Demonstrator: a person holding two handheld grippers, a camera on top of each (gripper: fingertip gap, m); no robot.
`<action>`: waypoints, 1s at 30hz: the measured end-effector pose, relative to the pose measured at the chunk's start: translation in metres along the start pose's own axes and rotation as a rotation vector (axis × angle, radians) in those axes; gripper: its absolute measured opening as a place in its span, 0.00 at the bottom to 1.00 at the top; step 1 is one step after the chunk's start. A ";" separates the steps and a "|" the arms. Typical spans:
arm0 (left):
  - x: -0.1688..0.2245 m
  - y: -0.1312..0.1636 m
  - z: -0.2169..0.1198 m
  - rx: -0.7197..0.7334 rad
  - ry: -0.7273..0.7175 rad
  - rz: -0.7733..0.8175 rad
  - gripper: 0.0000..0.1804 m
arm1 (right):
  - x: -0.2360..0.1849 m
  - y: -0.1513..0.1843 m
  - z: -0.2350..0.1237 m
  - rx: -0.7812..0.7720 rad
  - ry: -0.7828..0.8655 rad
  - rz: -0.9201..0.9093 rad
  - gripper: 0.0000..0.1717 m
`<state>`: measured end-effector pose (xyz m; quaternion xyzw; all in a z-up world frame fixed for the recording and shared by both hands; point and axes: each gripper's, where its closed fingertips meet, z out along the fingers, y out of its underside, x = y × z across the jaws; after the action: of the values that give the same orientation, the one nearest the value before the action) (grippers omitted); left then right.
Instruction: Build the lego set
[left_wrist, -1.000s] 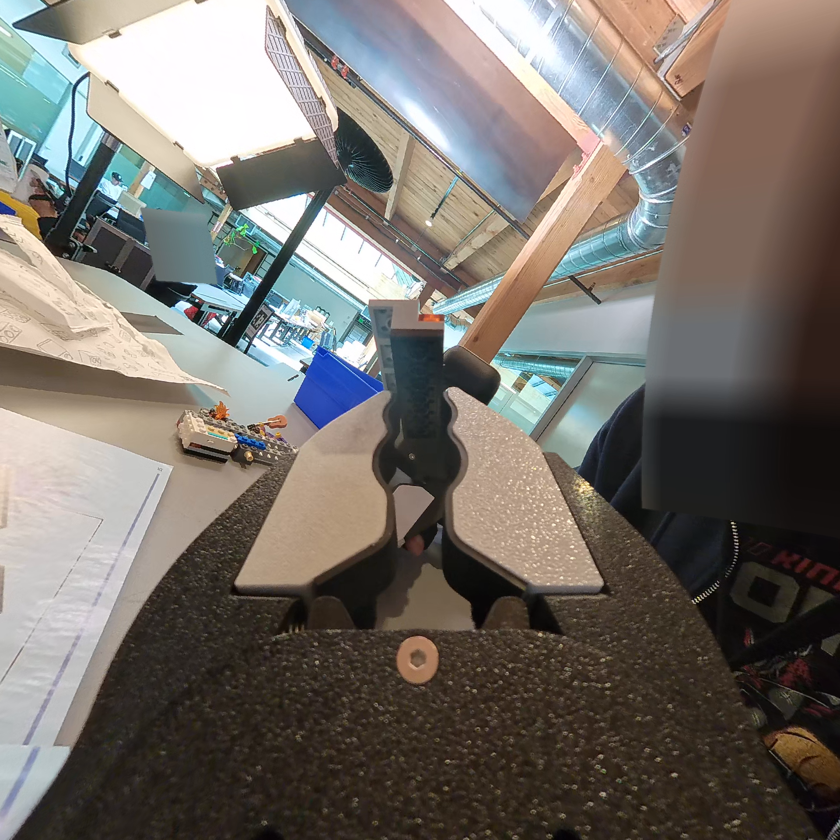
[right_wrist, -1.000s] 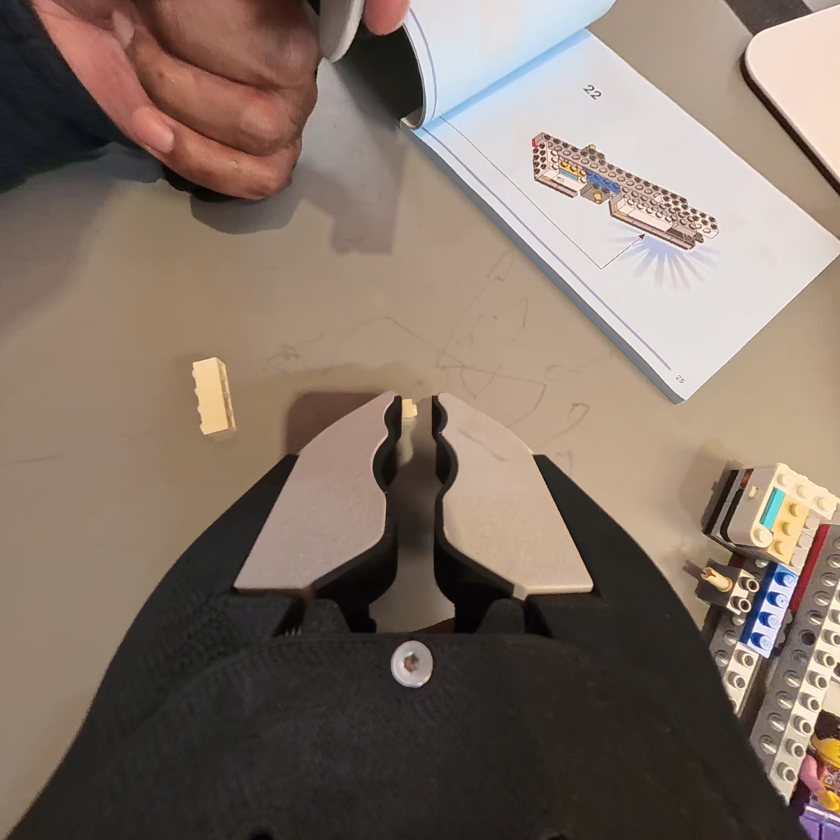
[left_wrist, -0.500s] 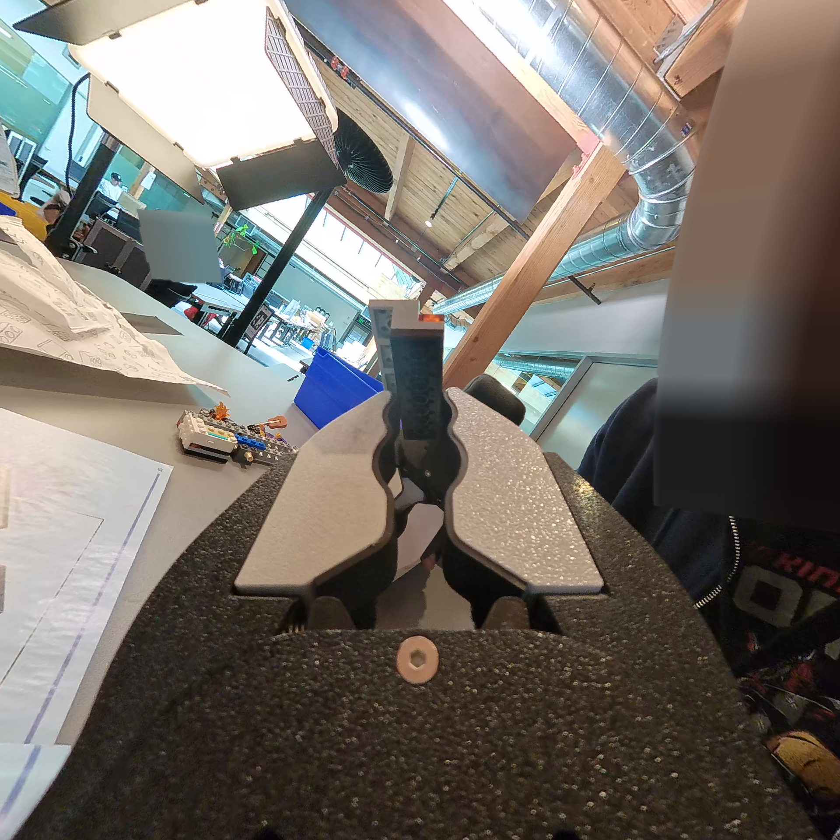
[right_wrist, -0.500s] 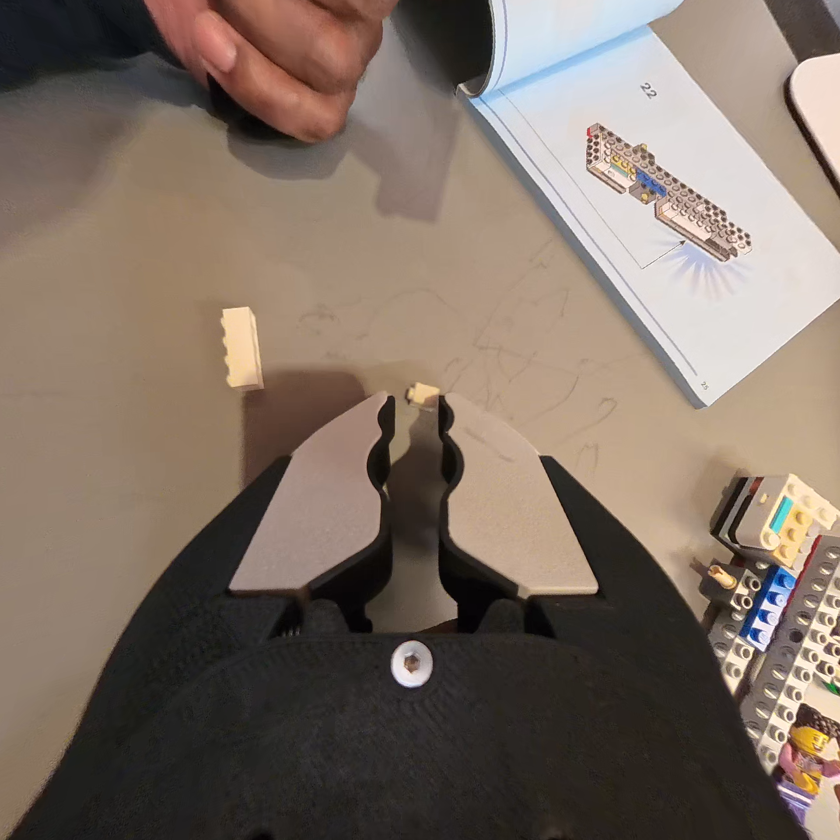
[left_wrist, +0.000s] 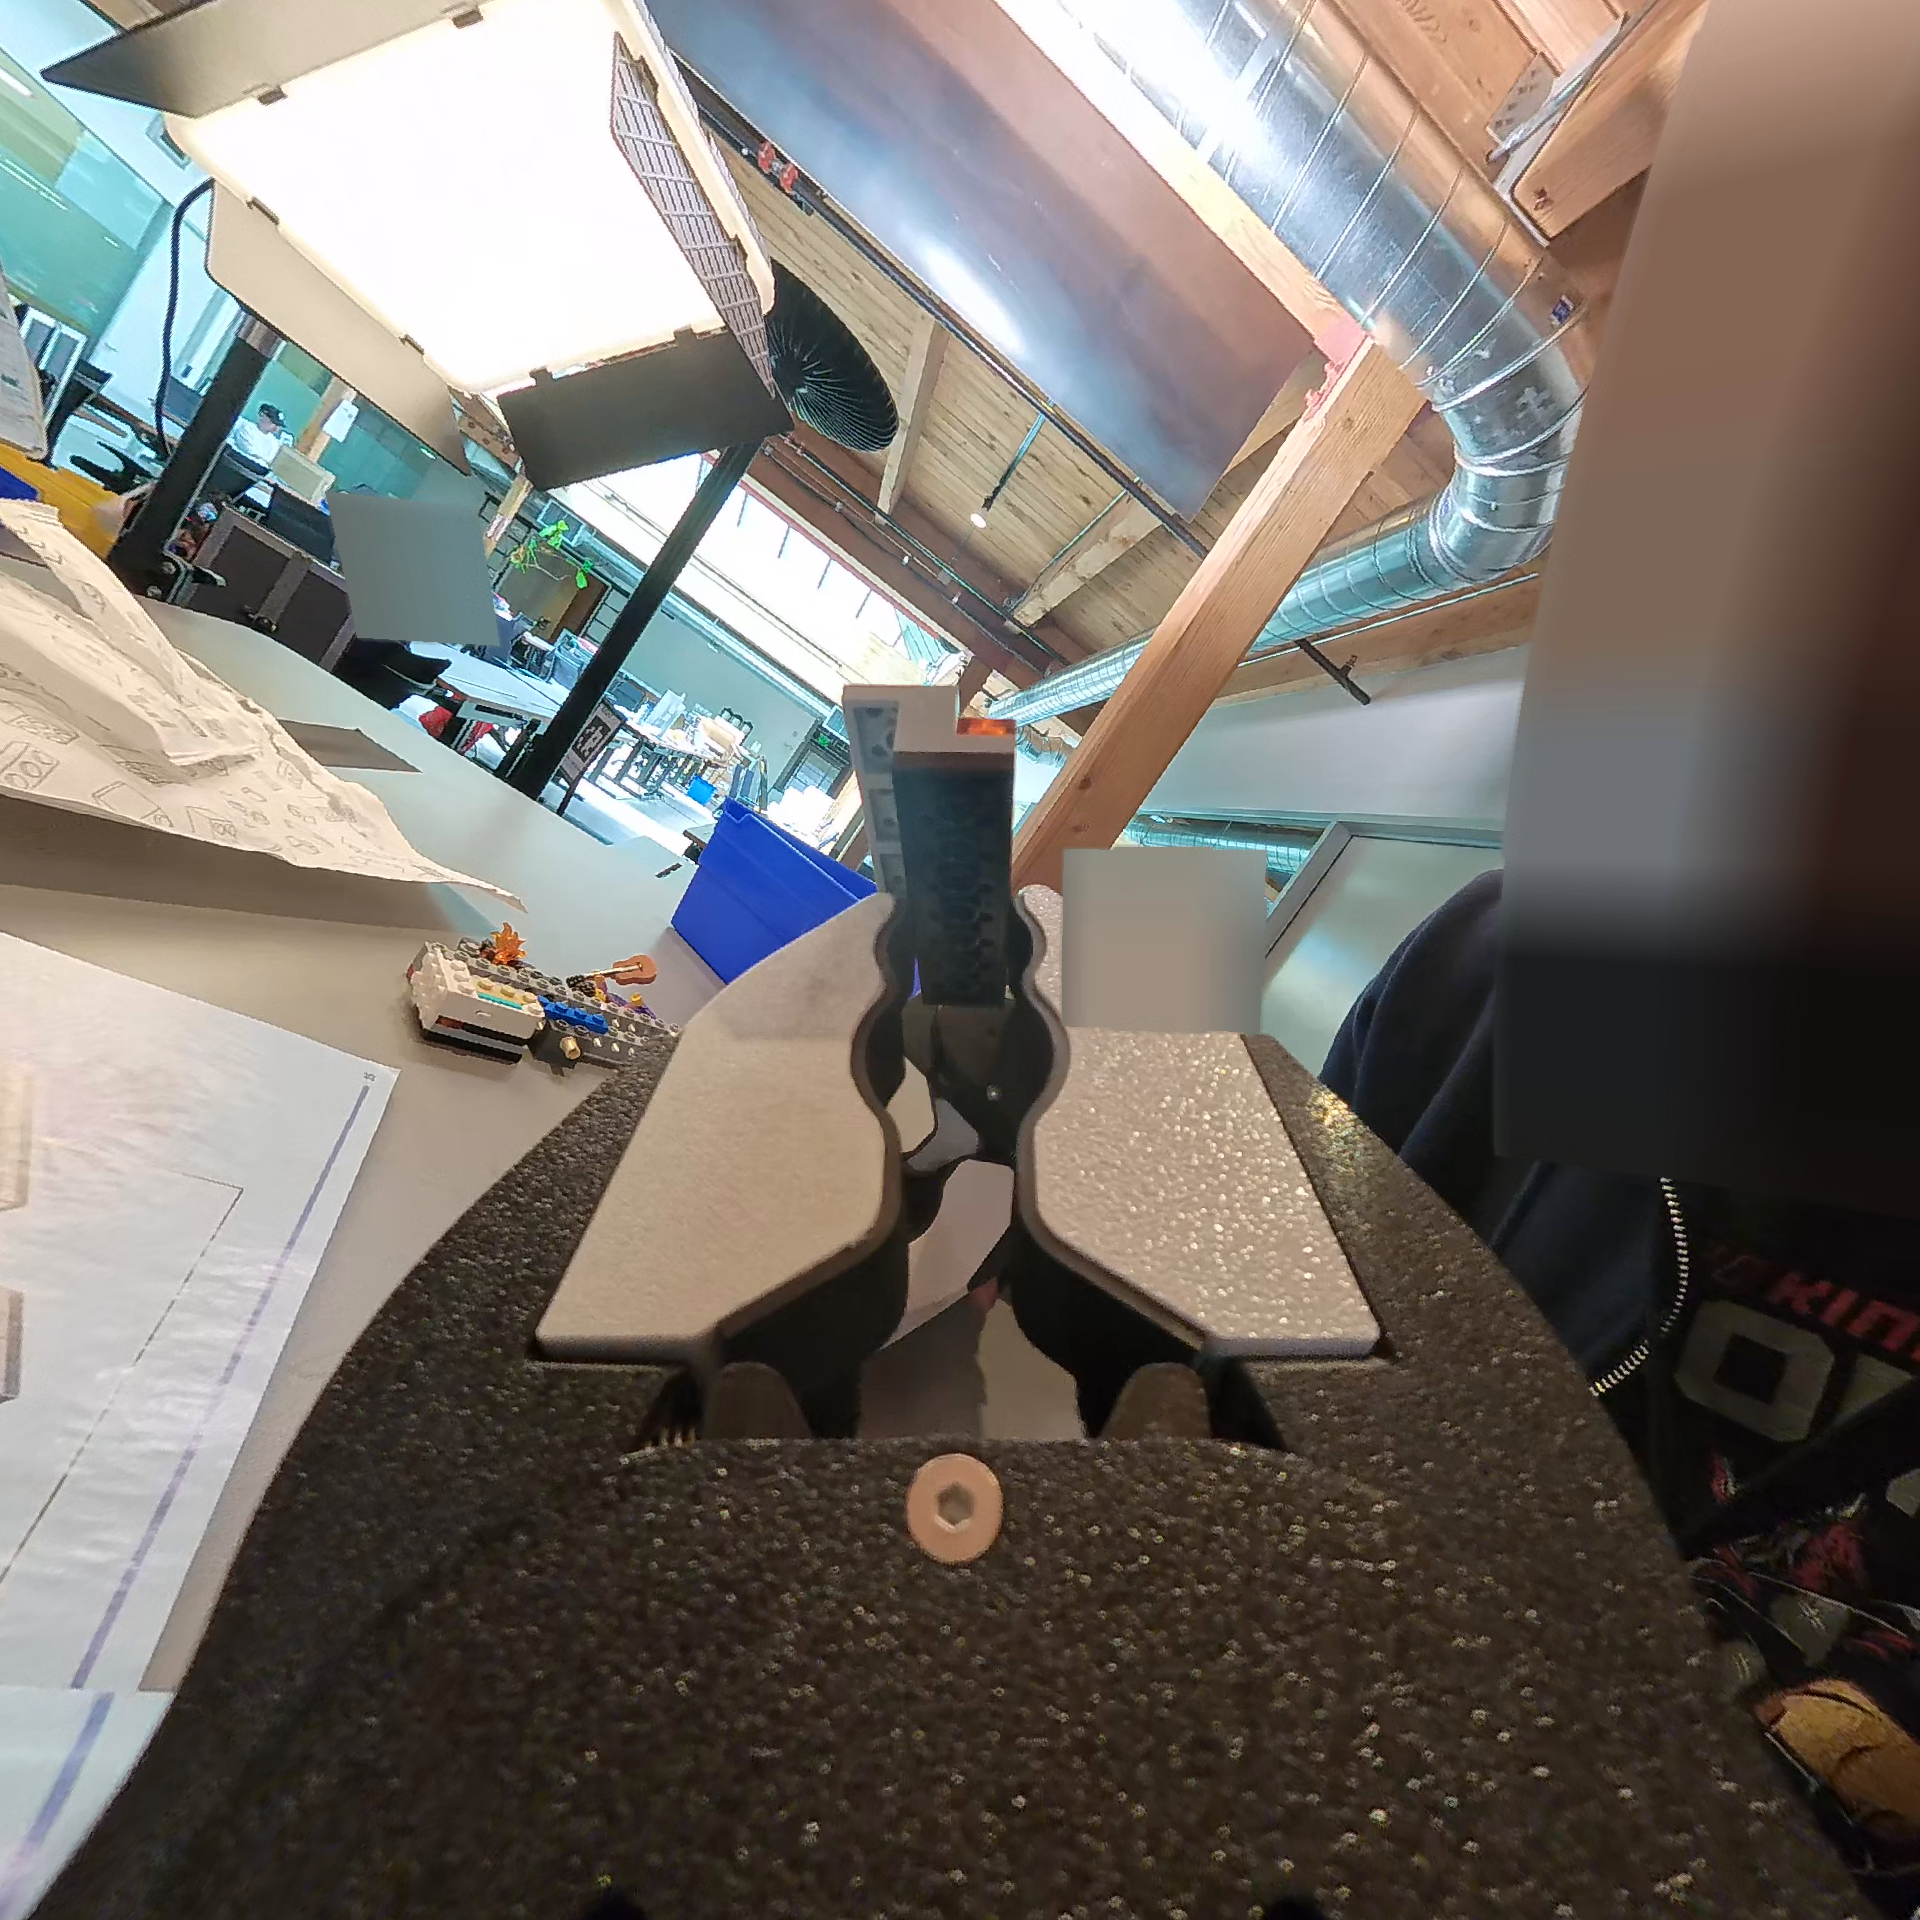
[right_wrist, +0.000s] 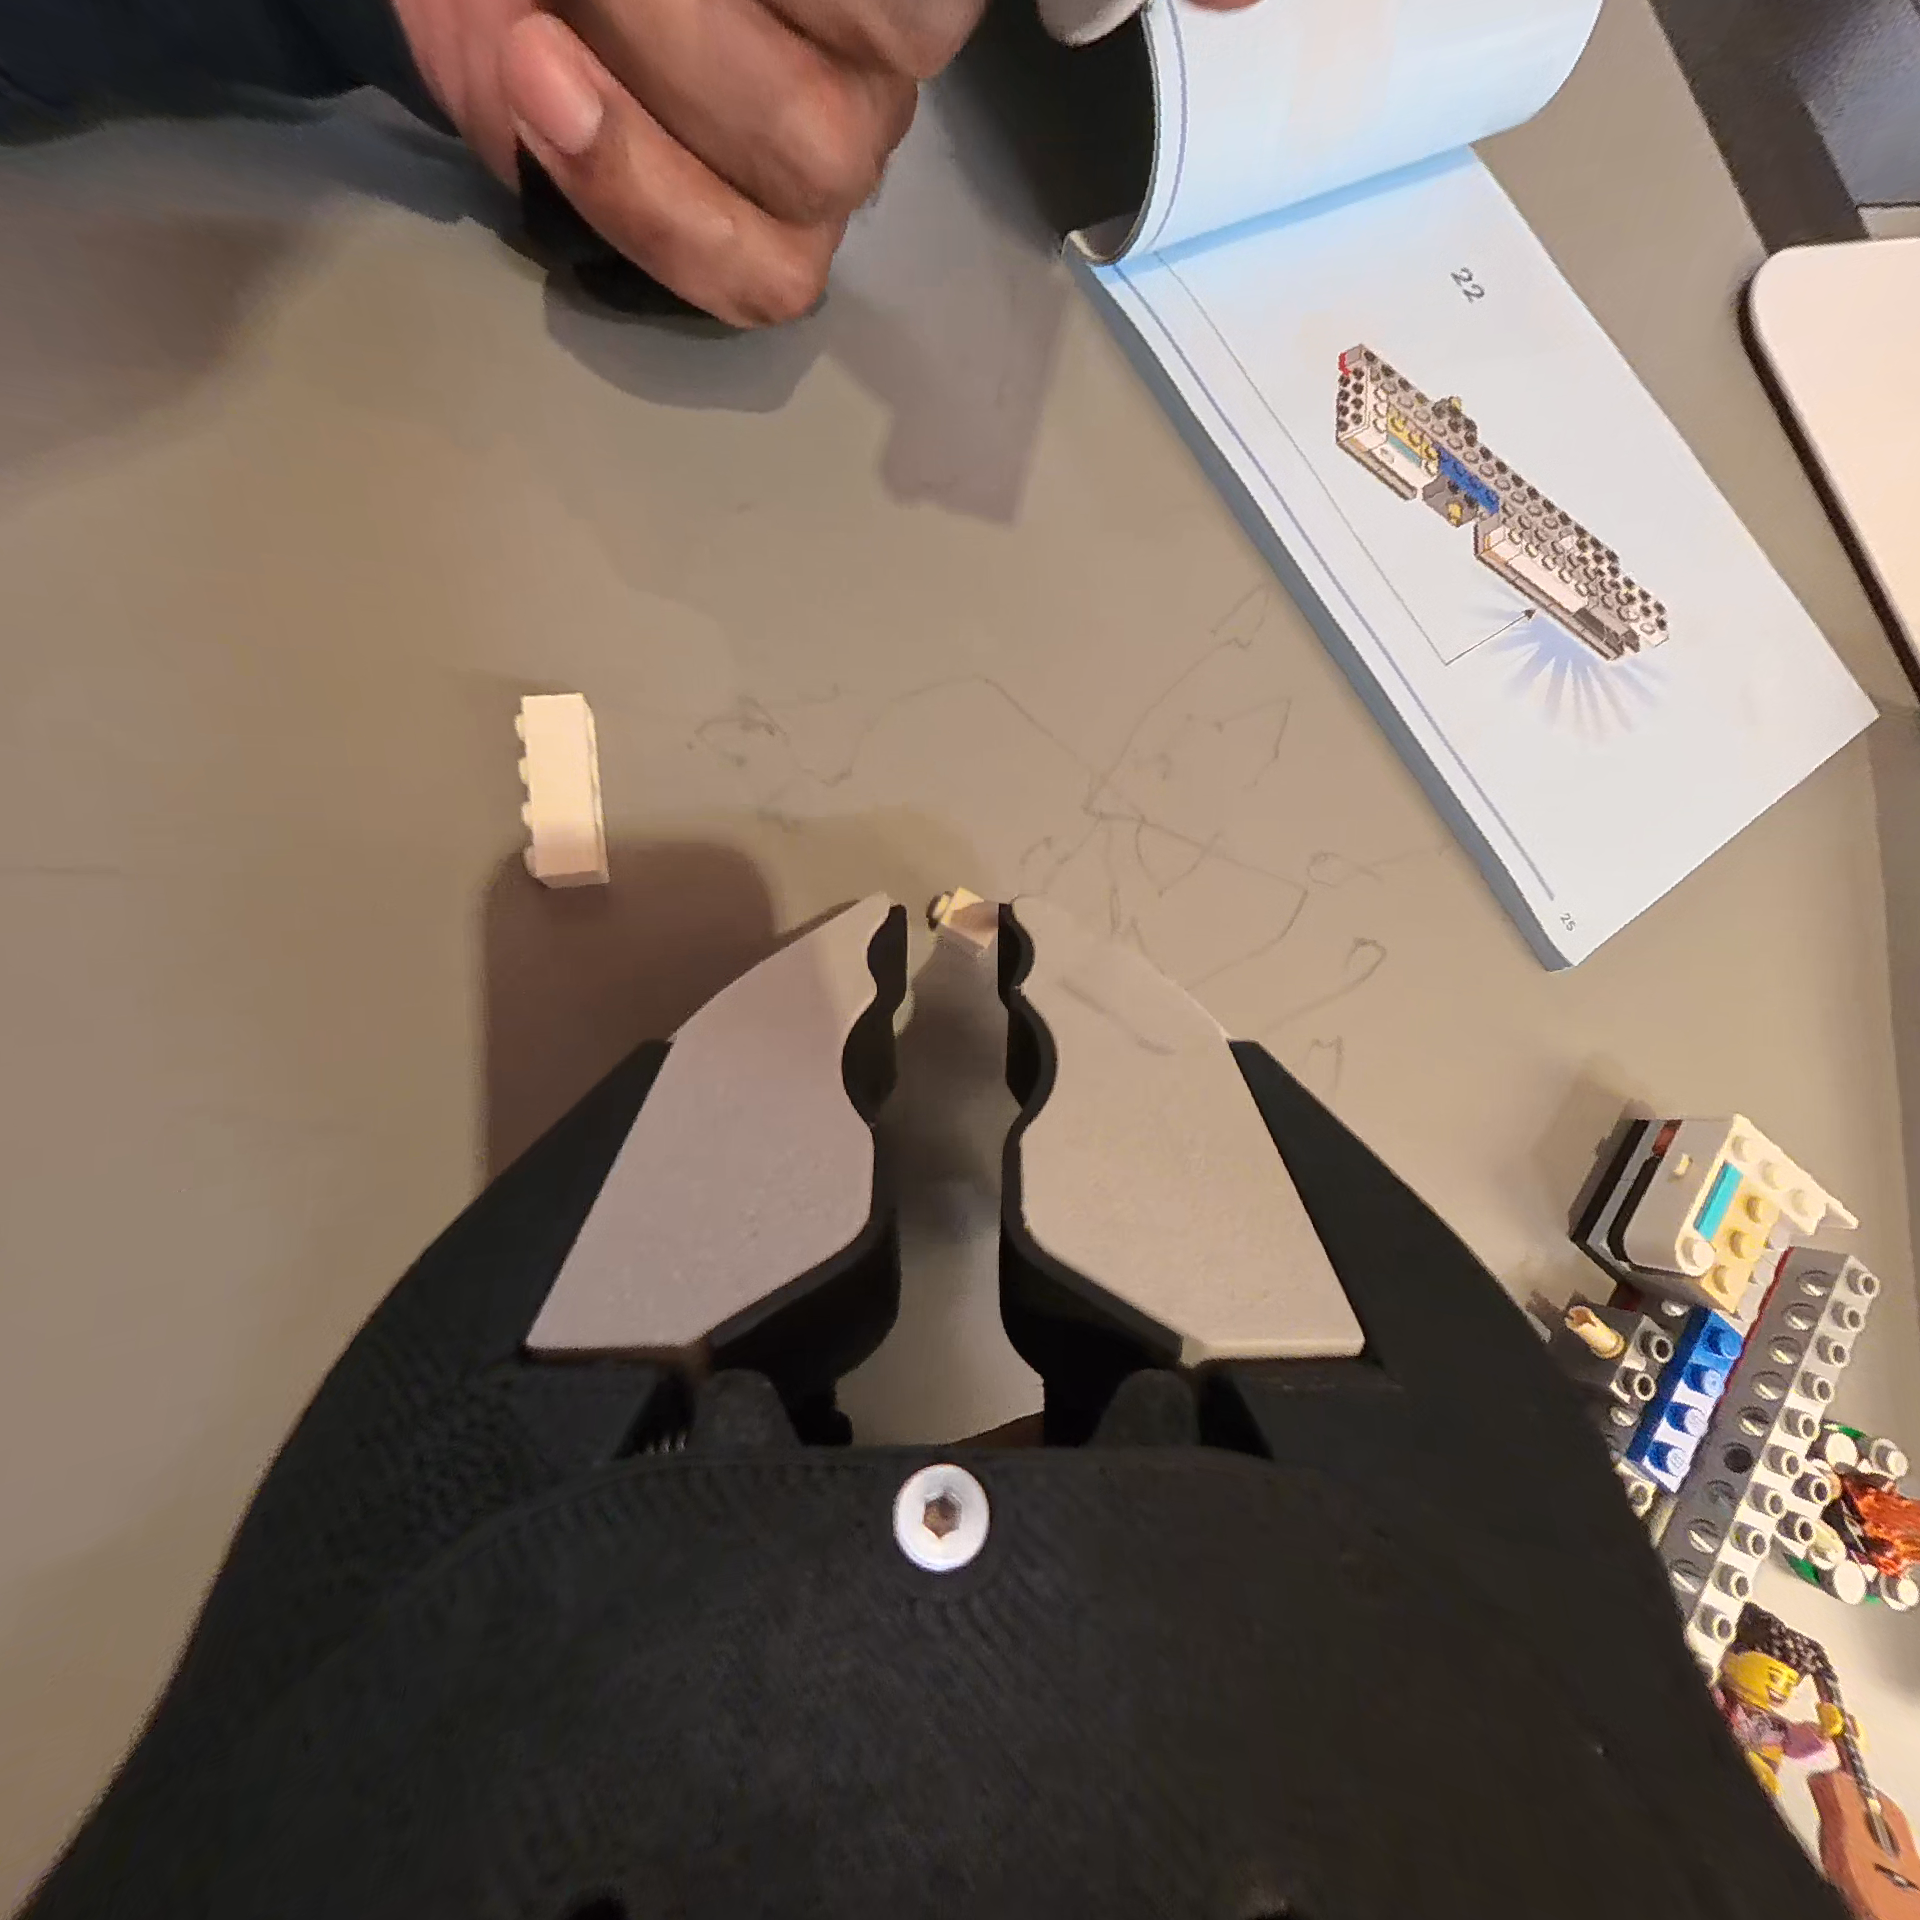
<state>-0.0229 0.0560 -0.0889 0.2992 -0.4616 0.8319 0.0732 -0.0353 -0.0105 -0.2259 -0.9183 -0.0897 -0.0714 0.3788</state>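
Tan stud (right_wrist: 961, 925), a tiny one-knob brick, lies on the bench (right_wrist: 312, 1039) between the fingertips of the right hand-held gripper (right_wrist: 951, 920), whose jaws stand narrow; its knob points left, it sits against the right finger, and a gap shows on the left. A longer cream brick (right_wrist: 563, 790) lies ahead and well left, long axis pointing away. The left hand-held gripper (left_wrist: 956, 935) clamps an upright dark plate stack (left_wrist: 951, 842), raised off the bench.

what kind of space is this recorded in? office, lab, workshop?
Likely an open-plan workshop or lab office: exposed wooden beams and silver ductwork overhead, a studio light panel on a stand, and grey tables, the near one with a brick build and an instruction booklet.
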 end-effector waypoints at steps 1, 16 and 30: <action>0.000 0.000 0.000 0.001 0.001 0.000 0.09 | -0.001 0.000 0.000 -0.001 -0.002 -0.001 0.10; 0.000 0.000 0.000 0.001 0.003 -0.004 0.09 | -0.003 -0.001 0.000 0.007 -0.020 0.020 0.13; 0.001 0.001 0.001 -0.004 0.009 -0.005 0.09 | -0.003 -0.014 0.012 0.022 -0.022 -0.026 0.10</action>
<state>-0.0236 0.0548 -0.0887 0.2963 -0.4622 0.8321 0.0779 -0.0401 0.0075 -0.2260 -0.9137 -0.1063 -0.0653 0.3868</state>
